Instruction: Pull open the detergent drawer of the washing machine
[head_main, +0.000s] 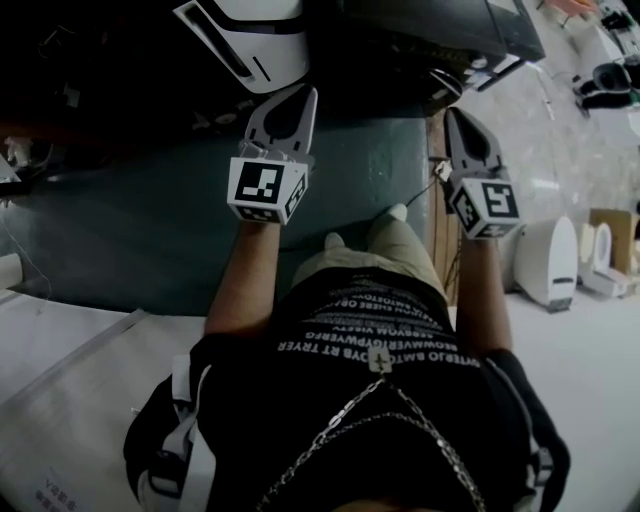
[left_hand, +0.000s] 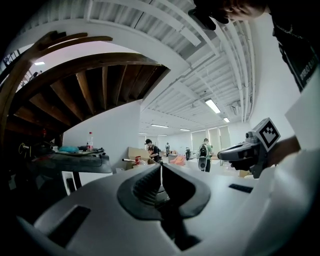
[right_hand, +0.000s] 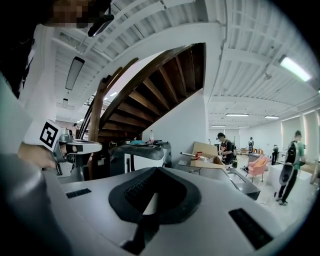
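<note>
White-bodied appliance (head_main: 255, 40) w/ black slots sits at the top of the head view, right ahead of the left hand-held gripper (head_main: 305, 92). Prob. the washing machine, but I can't pick out its detergent drawer in any view.

Left hand-held gripper: jaws pressed together, tips meeting, pinching nothing. Right hand-held gripper (head_main: 452, 113) is held alongside, well apart from the left one, jaws likewise closed tip to tip on nothing. Both point away from the person, w/ the marker cubes (head_main: 265, 190) nearest the wrists.

Underneath is a teal floor (head_main: 130, 230), w/ khaki trousers (head_main: 390, 250) & pale shoe tips showing between the arms. Lower down there's a black shirt (head_main: 300, 420) w/ white lettering, and a metal chain (head_main: 400, 400) over it.

Gripper views look out on a big open room:
- wooden staircase (right_hand: 150, 95) curving overhead
- dark-topped unit (right_hand: 142, 150) w/ a bottle (right_hand: 151, 135) on it
- cardboard box (right_hand: 207, 149)
- pink chair (right_hand: 257, 167)
- several people standing in the bkgd

White toilet-like fixtures (head_main: 550, 262) stand on the pale floor at the right of the head view.
</note>
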